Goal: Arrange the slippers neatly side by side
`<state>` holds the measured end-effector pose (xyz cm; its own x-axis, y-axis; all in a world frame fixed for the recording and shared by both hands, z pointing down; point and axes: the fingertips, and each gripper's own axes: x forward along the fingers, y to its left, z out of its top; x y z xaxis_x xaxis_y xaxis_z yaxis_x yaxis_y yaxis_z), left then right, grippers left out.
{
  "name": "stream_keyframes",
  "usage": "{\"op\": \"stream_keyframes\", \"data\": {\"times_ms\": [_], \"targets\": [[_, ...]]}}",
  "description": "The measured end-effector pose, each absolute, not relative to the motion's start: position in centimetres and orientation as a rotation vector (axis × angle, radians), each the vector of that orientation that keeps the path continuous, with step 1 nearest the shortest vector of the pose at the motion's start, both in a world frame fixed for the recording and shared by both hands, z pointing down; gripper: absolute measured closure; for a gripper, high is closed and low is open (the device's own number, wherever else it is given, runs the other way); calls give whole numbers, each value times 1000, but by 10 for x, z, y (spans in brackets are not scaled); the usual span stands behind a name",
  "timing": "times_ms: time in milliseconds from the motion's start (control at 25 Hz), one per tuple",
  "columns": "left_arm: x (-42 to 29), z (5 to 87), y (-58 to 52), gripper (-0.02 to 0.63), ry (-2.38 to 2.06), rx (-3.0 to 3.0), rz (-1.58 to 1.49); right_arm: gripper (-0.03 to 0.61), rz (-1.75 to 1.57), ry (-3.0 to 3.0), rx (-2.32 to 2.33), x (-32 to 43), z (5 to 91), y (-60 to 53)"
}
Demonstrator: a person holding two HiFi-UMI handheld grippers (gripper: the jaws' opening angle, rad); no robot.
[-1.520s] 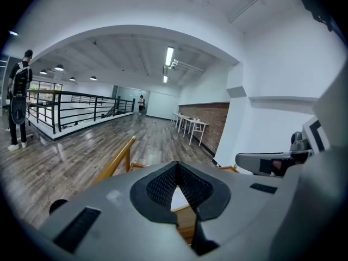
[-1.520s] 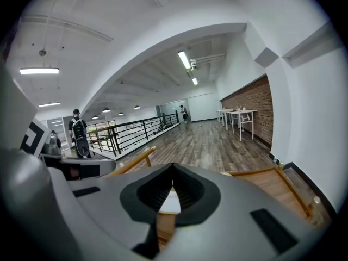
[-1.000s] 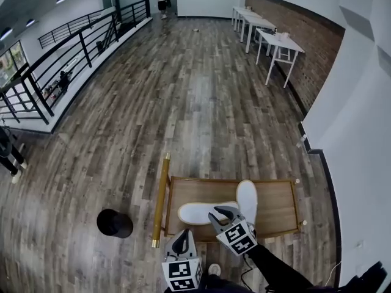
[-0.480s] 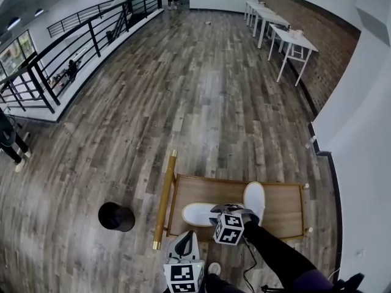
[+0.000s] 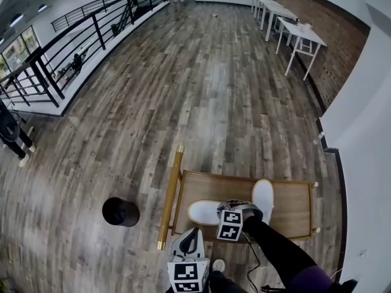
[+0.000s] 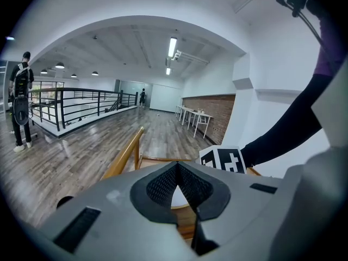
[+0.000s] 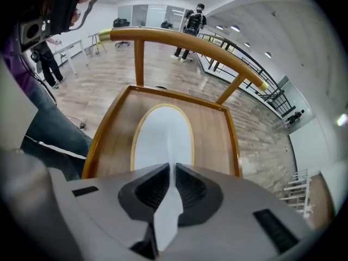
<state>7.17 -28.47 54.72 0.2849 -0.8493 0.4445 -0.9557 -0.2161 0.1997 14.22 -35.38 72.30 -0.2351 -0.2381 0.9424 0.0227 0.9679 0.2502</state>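
Two white slippers lie on a low wooden tray (image 5: 287,209). One slipper (image 5: 204,212) lies crosswise on the left half. The other slipper (image 5: 263,195) points away from me on its right. My right gripper (image 5: 232,207) is down on the right end of the crosswise slipper. In the right gripper view that gripper (image 7: 173,170) is shut on a thin white fold of the slipper (image 7: 163,135), whose sole stretches ahead on the tray (image 7: 215,140). My left gripper (image 5: 193,232) hovers near the tray's front edge; in its own view this gripper (image 6: 177,167) is shut on nothing.
A brass-coloured handle bar (image 5: 169,198) runs along the tray's left side. A black round object (image 5: 120,212) stands on the plank floor to the left. Black railings (image 5: 73,47) line the far left, white tables (image 5: 293,32) the brick wall at right. A person (image 5: 12,136) stands at far left.
My right gripper has turned and settled lower onto the crosswise slipper's right end. The left gripper has stayed near the tray's front edge. The head view has tilted down a little.
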Motion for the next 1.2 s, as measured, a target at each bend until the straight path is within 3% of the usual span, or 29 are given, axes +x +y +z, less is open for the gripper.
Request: {"op": "stream_keyframes", "data": {"times_ms": [40, 360, 960, 1200], "targets": [[71, 547, -285, 612, -1621, 2125, 332, 555, -243, -1796, 164, 142, 722, -355], [69, 547, -288, 612, -1623, 2119, 319, 565, -75, -1868, 249, 136, 712, -355], [83, 540, -296, 612, -1595, 2159, 290, 565, 1074, -1947, 952, 195, 676, -400], [93, 538, -298, 612, -1574, 2174, 290, 565, 1289, -1880, 1097, 232, 687, -400]]}}
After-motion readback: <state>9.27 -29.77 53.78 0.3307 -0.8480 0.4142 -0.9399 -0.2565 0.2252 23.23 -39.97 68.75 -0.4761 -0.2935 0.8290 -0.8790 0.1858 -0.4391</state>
